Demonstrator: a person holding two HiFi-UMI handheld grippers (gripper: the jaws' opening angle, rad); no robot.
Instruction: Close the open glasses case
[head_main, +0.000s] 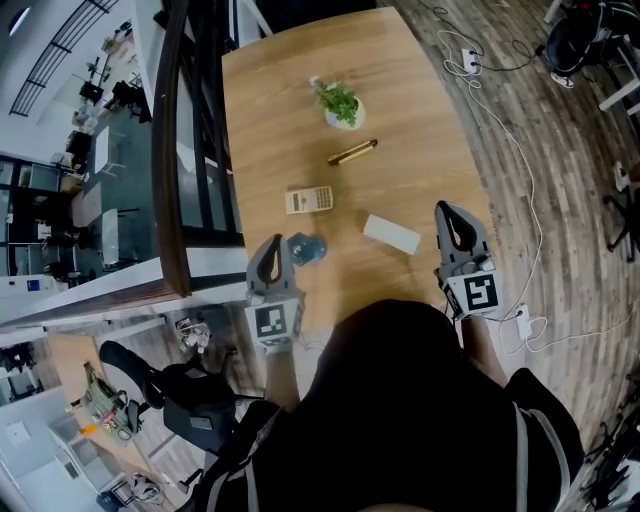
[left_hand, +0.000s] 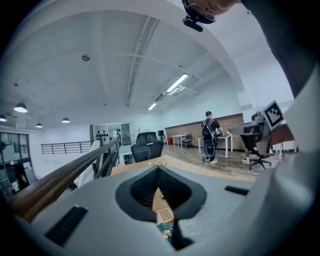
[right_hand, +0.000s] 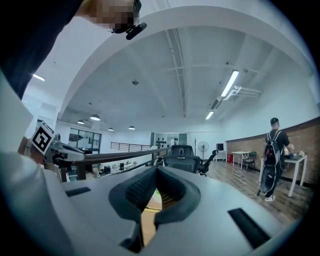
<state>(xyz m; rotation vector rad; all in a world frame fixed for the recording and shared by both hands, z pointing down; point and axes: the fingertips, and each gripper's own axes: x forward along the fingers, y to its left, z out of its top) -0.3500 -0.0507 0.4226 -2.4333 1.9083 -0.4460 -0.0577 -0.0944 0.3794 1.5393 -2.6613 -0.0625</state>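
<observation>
A white oblong case (head_main: 391, 233) lies flat on the wooden table (head_main: 420, 120), and from above its lid looks down. My right gripper (head_main: 447, 207) hovers just right of it, jaws shut and empty, pointing level across the room in the right gripper view (right_hand: 156, 170). My left gripper (head_main: 274, 240) is at the table's near left edge with its jaws together and nothing in them. A small blue-green object (head_main: 307, 247) sits right beside it. In the left gripper view, that gripper (left_hand: 159, 167) looks over the table.
A beige calculator (head_main: 309, 199) lies mid-table, a slim gold-brown case or tube (head_main: 352, 152) beyond it, and a potted plant (head_main: 340, 103) further back. A dark railing (head_main: 172, 150) runs along the table's left side. Cables (head_main: 500, 120) trail on the floor at right.
</observation>
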